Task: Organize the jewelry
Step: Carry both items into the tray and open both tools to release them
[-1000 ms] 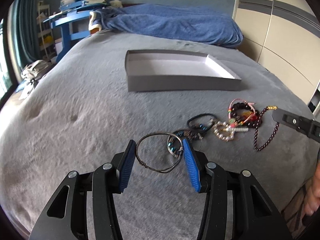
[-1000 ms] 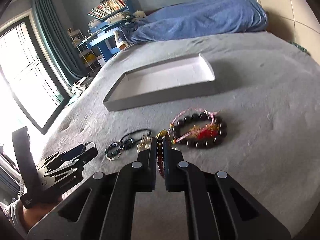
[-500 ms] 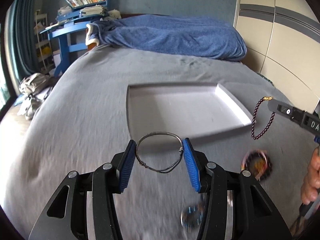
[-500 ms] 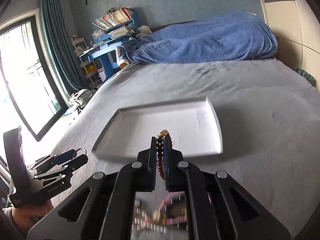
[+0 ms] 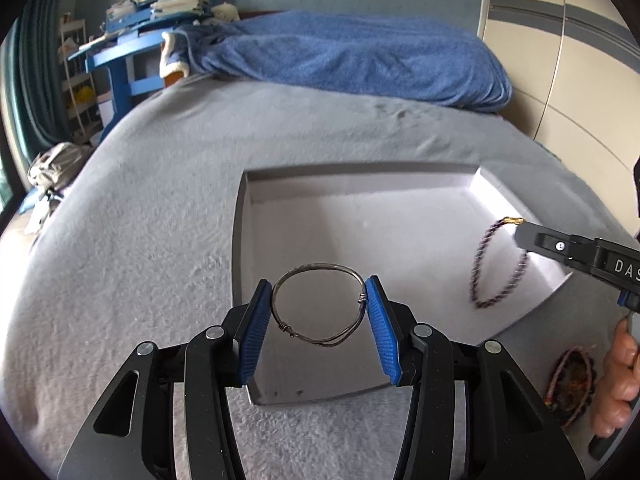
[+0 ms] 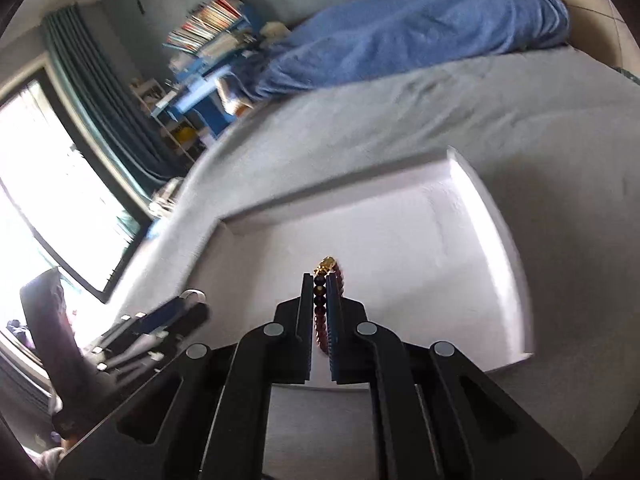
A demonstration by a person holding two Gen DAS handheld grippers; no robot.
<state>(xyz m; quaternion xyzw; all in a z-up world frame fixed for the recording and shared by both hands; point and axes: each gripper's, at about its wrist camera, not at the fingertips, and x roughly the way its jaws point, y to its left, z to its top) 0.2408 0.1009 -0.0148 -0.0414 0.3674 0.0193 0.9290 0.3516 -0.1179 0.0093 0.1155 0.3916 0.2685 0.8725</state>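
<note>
My left gripper (image 5: 319, 286) is shut on a thin grey wire bangle (image 5: 316, 305), its blue pads (image 5: 256, 332) pressing on both sides of the ring, over the near left part of a shallow white tray (image 5: 240, 240). My right gripper (image 6: 319, 280) is shut on a dark red bead bracelet (image 6: 320, 312) with a gold charm at the top. In the left wrist view that bead bracelet (image 5: 494, 268) hangs as a loop from the right gripper (image 5: 520, 226) above the tray's right side. The right wrist view shows the white tray (image 6: 508, 248) below the fingers and the left gripper (image 6: 188, 300) blurred at left.
The tray lies on a grey bed cover (image 5: 140, 240). A braided pink and dark bracelet (image 5: 572, 384) lies on the cover near a hand (image 5: 618, 380) at the right edge. A blue blanket (image 5: 352, 56) is heaped at the bed's far end. Blue shelves (image 5: 132, 40) stand beyond.
Both grippers have travelled forward from the jewelry pile to above the tray, each still holding its piece. The pile has dropped out of view, except for one bracelet.
</note>
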